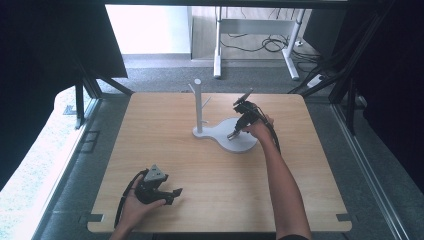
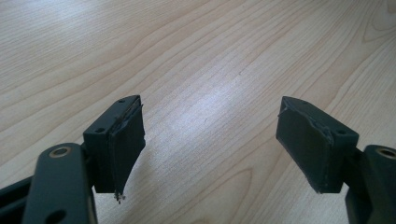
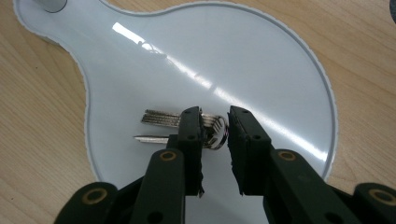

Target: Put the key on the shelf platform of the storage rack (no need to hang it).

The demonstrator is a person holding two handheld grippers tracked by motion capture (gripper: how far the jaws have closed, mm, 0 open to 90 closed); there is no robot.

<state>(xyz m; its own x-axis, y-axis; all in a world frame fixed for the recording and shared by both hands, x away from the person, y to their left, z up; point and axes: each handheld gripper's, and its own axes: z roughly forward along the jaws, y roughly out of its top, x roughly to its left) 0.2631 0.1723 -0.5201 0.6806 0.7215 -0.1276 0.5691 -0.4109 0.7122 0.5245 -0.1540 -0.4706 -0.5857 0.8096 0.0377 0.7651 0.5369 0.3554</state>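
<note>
Tabletop (image 1: 165,150) carries one white stand (image 1: 227,136) near its far edge. On the stand's round tray lie two keys (image 3: 161,125) on one ring; right gripper (image 3: 215,140), jaws narrowly parted, straddles the ring. Left gripper (image 1: 170,195) rests wide open, empty, near the front-left corner

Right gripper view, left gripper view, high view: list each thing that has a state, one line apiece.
Left gripper: open, jaws wide apart, nothing between them, low over the bare table.
Right gripper: jaws nearly closed around the ring of the keys, a small gap left.
Keys: lying flat on the white tray.
Stand: upright on the tray's narrow end, pegs bare.
</note>
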